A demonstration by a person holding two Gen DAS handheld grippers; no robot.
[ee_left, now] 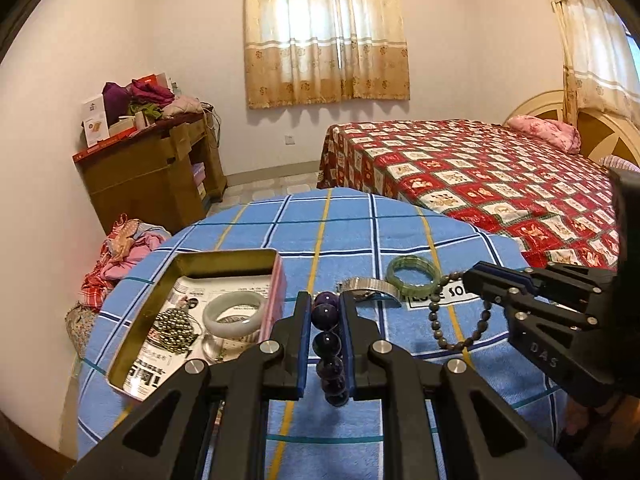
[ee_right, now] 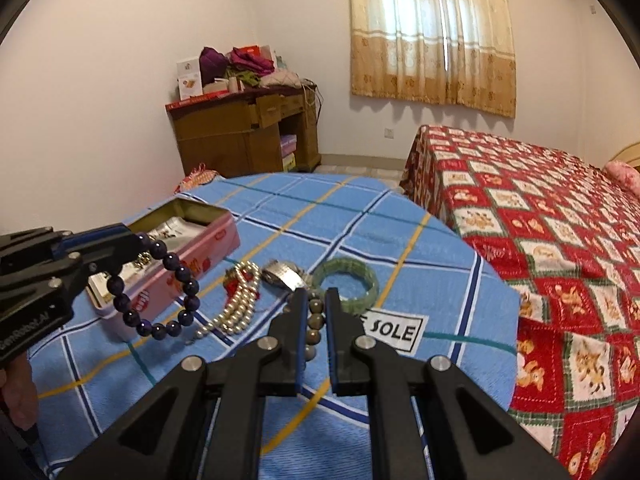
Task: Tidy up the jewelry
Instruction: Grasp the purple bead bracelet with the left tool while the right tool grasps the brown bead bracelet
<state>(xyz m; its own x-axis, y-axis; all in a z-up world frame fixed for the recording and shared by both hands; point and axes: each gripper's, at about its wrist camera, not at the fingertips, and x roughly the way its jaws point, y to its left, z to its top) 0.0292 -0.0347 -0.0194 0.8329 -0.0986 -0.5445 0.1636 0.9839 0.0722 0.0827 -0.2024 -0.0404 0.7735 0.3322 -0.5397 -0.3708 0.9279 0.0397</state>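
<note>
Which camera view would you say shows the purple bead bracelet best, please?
The right wrist view: the purple bead bracelet hangs as a full loop from the left gripper. The left wrist view shows only a few beads between its fingers.

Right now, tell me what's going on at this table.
A person is sorting jewelry with two handheld grippers. The left gripper is shut on a purple bead bracelet, held up beside the open pink tin, which already holds a white bangle and a dark bead strand. The right gripper is shut on a grey bead bracelet. A pearl strand, a metal watch and a green bangle lie on the blue checked cloth.
</note>
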